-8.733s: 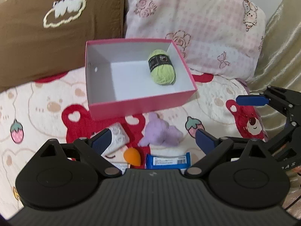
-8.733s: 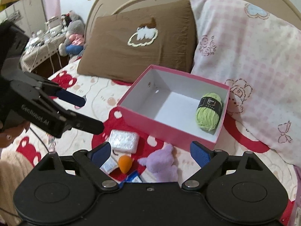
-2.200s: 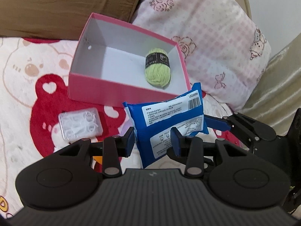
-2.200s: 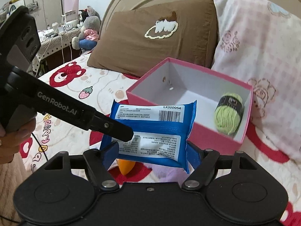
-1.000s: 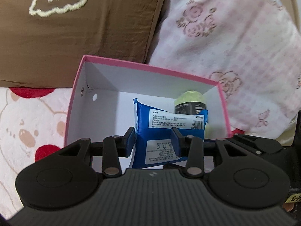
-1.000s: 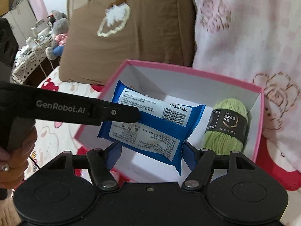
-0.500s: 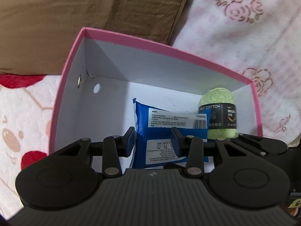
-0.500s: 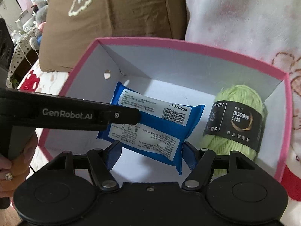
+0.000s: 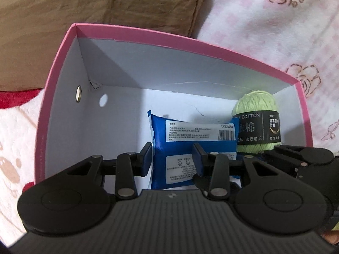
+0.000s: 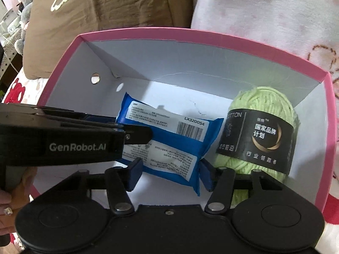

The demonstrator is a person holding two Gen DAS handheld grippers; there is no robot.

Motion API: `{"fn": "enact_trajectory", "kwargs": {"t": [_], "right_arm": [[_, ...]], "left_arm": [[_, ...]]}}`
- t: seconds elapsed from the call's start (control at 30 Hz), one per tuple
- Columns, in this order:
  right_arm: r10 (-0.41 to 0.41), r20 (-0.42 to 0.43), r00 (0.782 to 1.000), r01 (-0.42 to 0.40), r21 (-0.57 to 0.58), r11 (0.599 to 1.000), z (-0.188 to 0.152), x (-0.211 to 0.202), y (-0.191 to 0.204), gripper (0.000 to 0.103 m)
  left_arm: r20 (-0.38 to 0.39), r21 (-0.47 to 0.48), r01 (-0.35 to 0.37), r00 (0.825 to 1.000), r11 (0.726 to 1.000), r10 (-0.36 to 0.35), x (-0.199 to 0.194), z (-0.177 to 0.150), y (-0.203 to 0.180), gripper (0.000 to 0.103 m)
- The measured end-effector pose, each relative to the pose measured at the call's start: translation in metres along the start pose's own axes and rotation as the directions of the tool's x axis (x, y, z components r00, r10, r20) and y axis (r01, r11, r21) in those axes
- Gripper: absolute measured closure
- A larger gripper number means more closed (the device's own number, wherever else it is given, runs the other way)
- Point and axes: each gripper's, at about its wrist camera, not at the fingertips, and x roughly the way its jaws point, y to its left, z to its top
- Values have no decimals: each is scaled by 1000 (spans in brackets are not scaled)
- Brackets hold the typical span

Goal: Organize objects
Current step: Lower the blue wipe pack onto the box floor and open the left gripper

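Both the left gripper [image 9: 172, 155] and the right gripper [image 10: 169, 174] clamped the blue packet [image 10: 169, 139], the right's jaws having just been closing on it, low inside the pink box [image 10: 135, 32], just left of the green yarn [image 10: 264, 131]. To place it well, lay it flat on the floor, then release both sides together.

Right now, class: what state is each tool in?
Left tool: shut on the blue packet.
Right tool: shut on the blue packet too; jaws have just been closing.
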Motion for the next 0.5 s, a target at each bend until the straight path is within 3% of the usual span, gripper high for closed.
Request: {"fn": "enact_trajectory", "kwargs": {"t": [0.4, 0.5], "right_arm": [[-45, 26, 999, 46, -51, 998, -3, 0, 2, 43], [-65, 45, 997, 68, -73, 995, -8, 0, 1, 53]], "left_arm": [[-30, -19, -41, 999, 999, 41, 16, -4, -3, 65], [-22, -31, -39, 999, 999, 39, 16, -4, -5, 65]]}}
